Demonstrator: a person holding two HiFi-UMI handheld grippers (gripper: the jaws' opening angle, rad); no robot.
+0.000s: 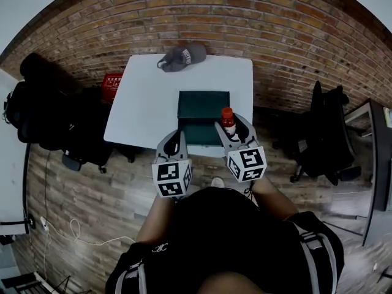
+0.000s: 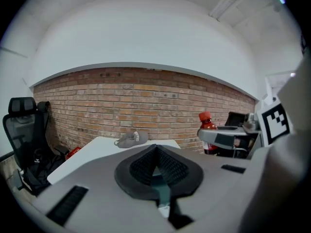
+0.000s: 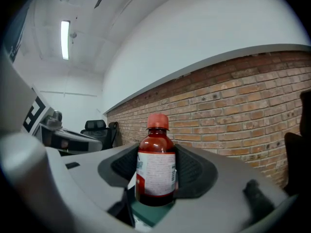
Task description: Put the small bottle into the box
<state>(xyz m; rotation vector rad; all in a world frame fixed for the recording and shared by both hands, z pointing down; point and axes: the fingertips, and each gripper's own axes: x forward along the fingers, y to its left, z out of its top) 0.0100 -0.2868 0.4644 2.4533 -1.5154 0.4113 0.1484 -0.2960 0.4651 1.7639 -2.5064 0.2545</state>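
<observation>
A small brown bottle point(image 3: 156, 165) with a red cap and white label stands upright between the jaws of my right gripper point(image 3: 156, 171), which is shut on it. In the head view the small bottle point(image 1: 228, 122) hangs over the near right corner of the dark green box point(image 1: 203, 110), and my right gripper point(image 1: 233, 129) holds it there. My left gripper point(image 1: 174, 141) hovers at the box's near left corner. Its pads point(image 2: 170, 166) meet with nothing between them, so my left gripper point(image 2: 155, 165) is shut. The left gripper view also shows the small bottle point(image 2: 208, 130) at the right.
The box lies on a white table point(image 1: 147, 97) in front of a brick wall. A grey cap point(image 1: 182, 56) rests at the table's far edge. Black chairs point(image 1: 327, 133) stand right, dark bags point(image 1: 37, 112) and a red crate point(image 1: 111, 86) left.
</observation>
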